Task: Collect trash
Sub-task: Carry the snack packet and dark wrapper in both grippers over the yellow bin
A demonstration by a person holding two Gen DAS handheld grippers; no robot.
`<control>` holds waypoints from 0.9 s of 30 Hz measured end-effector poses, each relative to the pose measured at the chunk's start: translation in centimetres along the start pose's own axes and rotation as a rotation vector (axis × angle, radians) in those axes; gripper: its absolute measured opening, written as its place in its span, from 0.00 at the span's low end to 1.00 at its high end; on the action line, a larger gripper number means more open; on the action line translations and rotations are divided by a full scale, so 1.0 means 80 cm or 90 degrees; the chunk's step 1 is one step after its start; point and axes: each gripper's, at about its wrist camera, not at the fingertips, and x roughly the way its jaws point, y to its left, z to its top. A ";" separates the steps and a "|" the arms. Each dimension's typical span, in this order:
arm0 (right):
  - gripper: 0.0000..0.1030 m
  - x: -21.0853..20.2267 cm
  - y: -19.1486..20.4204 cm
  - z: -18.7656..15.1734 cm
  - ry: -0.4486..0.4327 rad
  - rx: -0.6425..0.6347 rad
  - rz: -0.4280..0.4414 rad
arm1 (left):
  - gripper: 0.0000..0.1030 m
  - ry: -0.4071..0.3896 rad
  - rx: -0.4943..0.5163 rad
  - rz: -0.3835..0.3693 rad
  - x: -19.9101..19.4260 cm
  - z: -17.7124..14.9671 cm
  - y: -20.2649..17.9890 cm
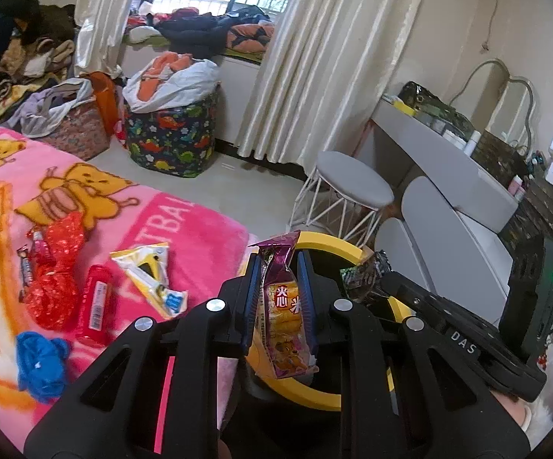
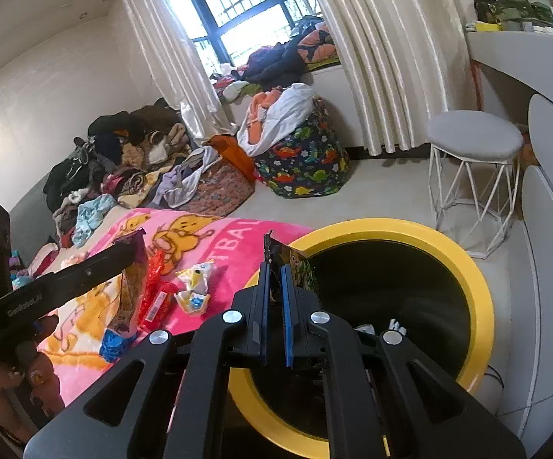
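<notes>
My left gripper (image 1: 278, 259) is shut on a purple and yellow snack wrapper (image 1: 286, 329), which hangs over the near side of a black bin with a yellow rim (image 1: 326, 238). To its right, my right gripper (image 1: 381, 274) pinches a small green wrapper (image 1: 360, 277). In the right wrist view the right gripper (image 2: 274, 267) is shut on that green wrapper (image 2: 300, 264) above the left edge of the bin's rim (image 2: 448, 241). The left gripper (image 2: 133, 248) reaches in from the left with the purple wrapper (image 2: 129, 298) dangling.
On the pink bear blanket (image 1: 184, 225) lie a red crinkled wrapper (image 1: 56, 267), a red packet (image 1: 95, 302), a yellow-white wrapper (image 1: 150, 271) and a blue scrap (image 1: 41, 359). A grey stool (image 2: 475, 134), a dinosaur-print bag (image 2: 307, 168) and clothes piles stand beyond.
</notes>
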 end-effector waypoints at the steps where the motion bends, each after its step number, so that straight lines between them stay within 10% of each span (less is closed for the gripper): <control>1: 0.06 -0.001 -0.002 -0.001 0.000 0.003 -0.002 | 0.14 0.001 0.002 -0.002 0.002 0.000 -0.002; 27: 0.06 0.009 -0.061 -0.015 0.021 0.072 -0.053 | 0.14 0.068 0.036 -0.055 0.065 -0.030 -0.044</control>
